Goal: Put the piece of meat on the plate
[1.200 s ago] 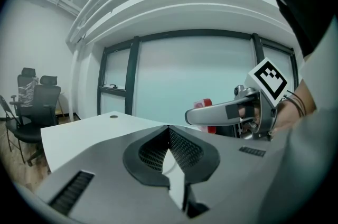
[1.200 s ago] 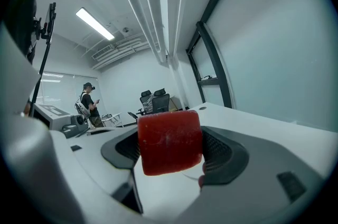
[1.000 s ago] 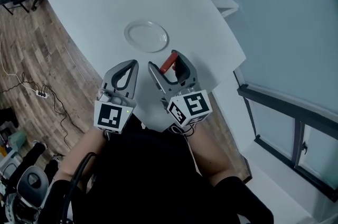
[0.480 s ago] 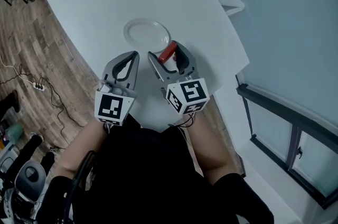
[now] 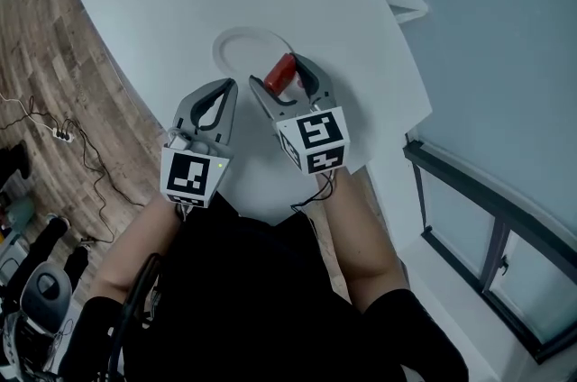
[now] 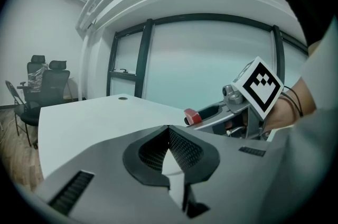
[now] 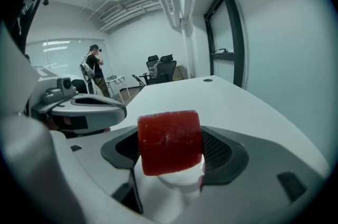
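Holding the piece of meat (image 7: 169, 141) mid-block in my right gripper (image 5: 279, 74), jaws clamped on its flat sides, over the plate (image 5: 231, 41) near rim. Probably light, soft, slick. Left gripper (image 5: 230, 88) closed, empty, just short of plate.

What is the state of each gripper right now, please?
Left gripper: closed, holding nothing.
Right gripper: closed on the piece of meat.

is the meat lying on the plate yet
No, the piece of meat sits clamped between the right gripper's jaws, not down on the plate.
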